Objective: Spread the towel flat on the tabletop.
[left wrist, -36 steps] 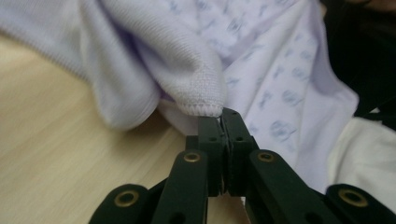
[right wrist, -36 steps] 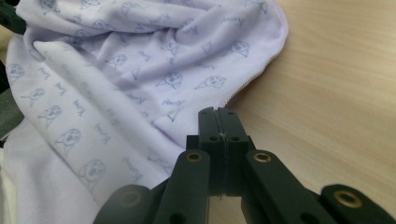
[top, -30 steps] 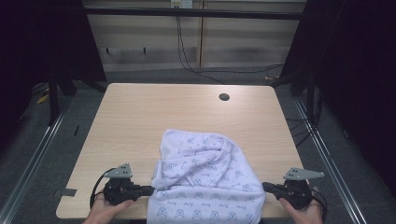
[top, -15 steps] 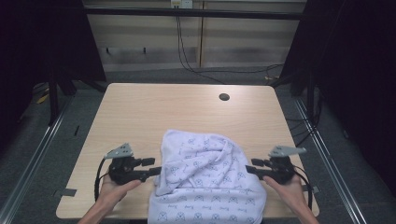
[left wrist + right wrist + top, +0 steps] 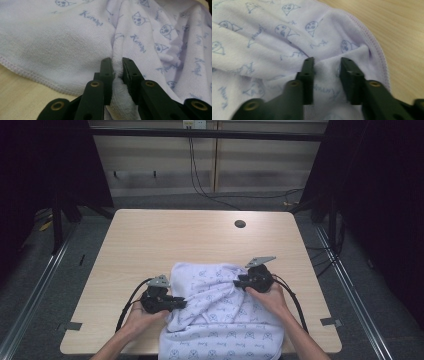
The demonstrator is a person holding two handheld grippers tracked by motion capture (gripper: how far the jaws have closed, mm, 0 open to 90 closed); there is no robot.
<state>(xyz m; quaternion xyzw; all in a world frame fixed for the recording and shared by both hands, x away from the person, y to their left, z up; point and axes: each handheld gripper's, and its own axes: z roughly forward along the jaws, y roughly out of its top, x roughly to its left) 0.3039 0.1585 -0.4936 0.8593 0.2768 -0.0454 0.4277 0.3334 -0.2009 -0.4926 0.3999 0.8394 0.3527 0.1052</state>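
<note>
Pinching a fold of the towel (image 5: 62, 37) between its two black jaws, the left tool (image 5: 117, 68) has just been closing, and its pads press the cloth into a tight ridge that runs straight ahead of it. In the high view this left tool (image 5: 175, 303) sits at the towel's (image 5: 225, 320) near left edge, the person's left hand (image 5: 142, 317) wrapped behind it. The right tool (image 5: 325, 66) has also just been closing; a bunched fold of towel (image 5: 274, 50) sits between its jaws and both pads bear on it, with the stitched hem curving just to the right of the jaws and bare table (image 5: 402, 32) beyond that. From above, the right tool (image 5: 240, 281) bites the towel's far right corner, the right hand (image 5: 267, 295) behind it. The towel, pale lilac with small printed faces and lettering, lies crumpled on the table (image 5: 165, 240) between the two tools, its near end hanging over the table's front edge. A dark round hole (image 5: 240, 224) lies well beyond the right tool.
</note>
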